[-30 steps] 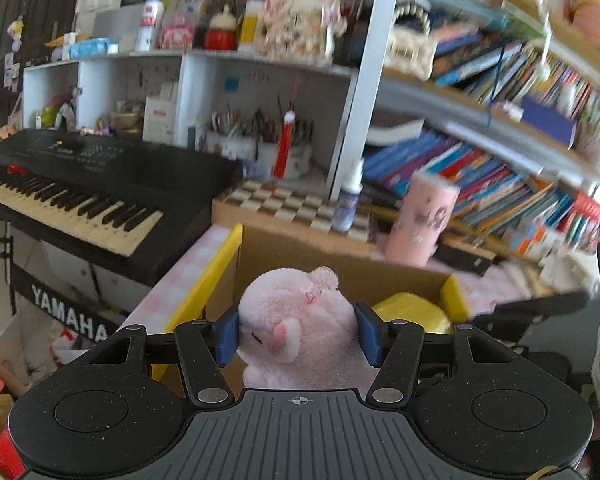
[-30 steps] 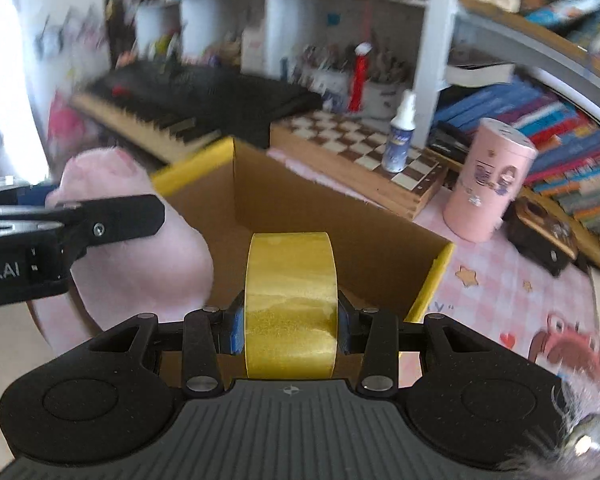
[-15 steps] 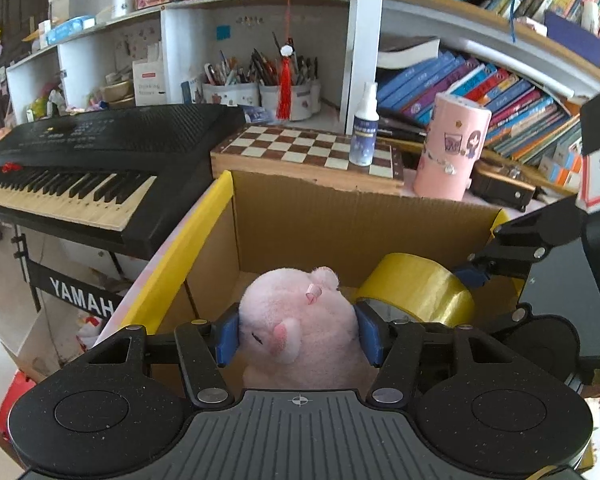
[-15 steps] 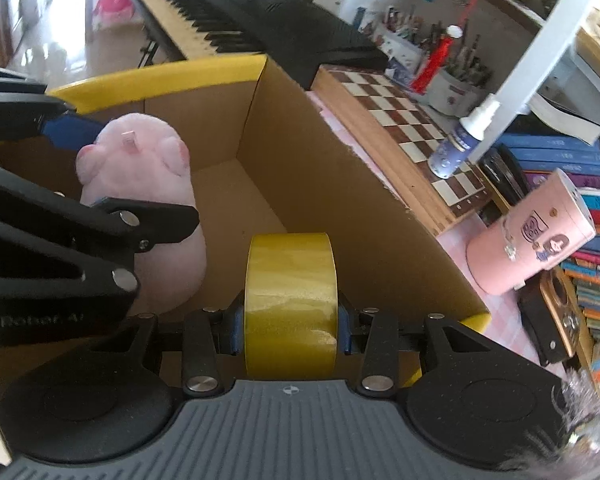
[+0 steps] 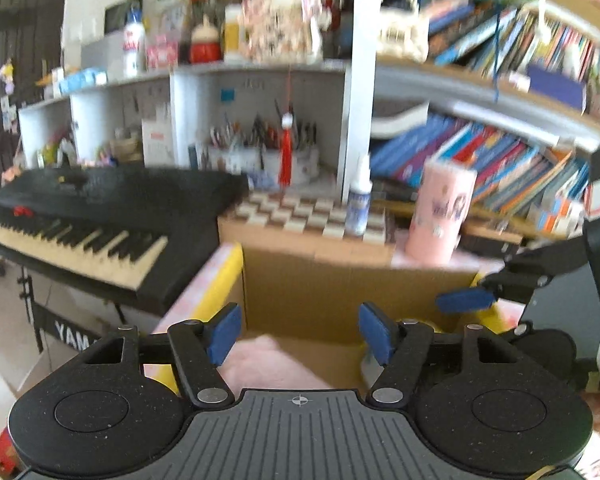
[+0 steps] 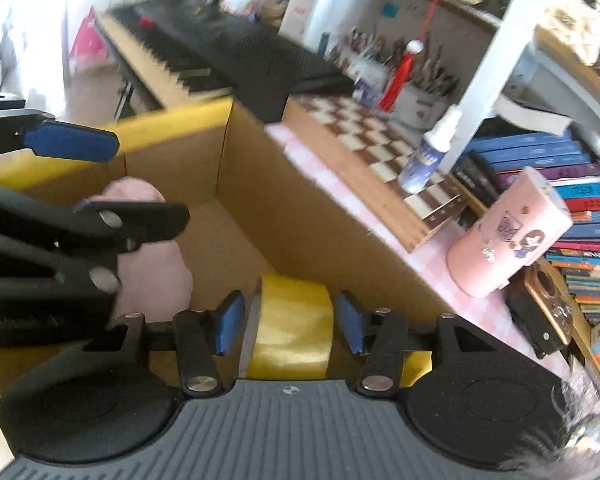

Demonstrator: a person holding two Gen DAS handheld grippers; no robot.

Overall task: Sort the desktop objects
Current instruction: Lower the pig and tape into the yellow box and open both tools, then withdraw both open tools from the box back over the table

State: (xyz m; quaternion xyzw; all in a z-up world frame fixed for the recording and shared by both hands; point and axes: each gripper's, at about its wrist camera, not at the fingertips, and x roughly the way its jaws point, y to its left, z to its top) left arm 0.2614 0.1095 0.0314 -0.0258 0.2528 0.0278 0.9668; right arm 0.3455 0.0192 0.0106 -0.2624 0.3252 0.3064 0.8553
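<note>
A cardboard box (image 5: 320,280) with yellow flaps stands open below both grippers; it also shows in the right wrist view (image 6: 292,216). The pink plush toy (image 5: 260,364) lies inside it, below my open left gripper (image 5: 300,334), and shows in the right wrist view (image 6: 152,276). The yellow tape roll (image 6: 290,328) stands on edge in the box between the spread fingers of my open right gripper (image 6: 290,322), not clamped. The left gripper's blue pad (image 6: 72,144) reaches over the box's left side.
A black Yamaha keyboard (image 5: 84,216) stands to the left. Behind the box are a chessboard (image 6: 380,152), a spray bottle (image 6: 428,152), a pink cylinder tin (image 6: 508,232) and shelves of books (image 5: 500,168). A dark camera-like case (image 6: 548,312) lies right.
Both grippers have opened. The plush toy left the left gripper and the tape roll left the right gripper; both now rest in the box. Both grippers have lifted a little.
</note>
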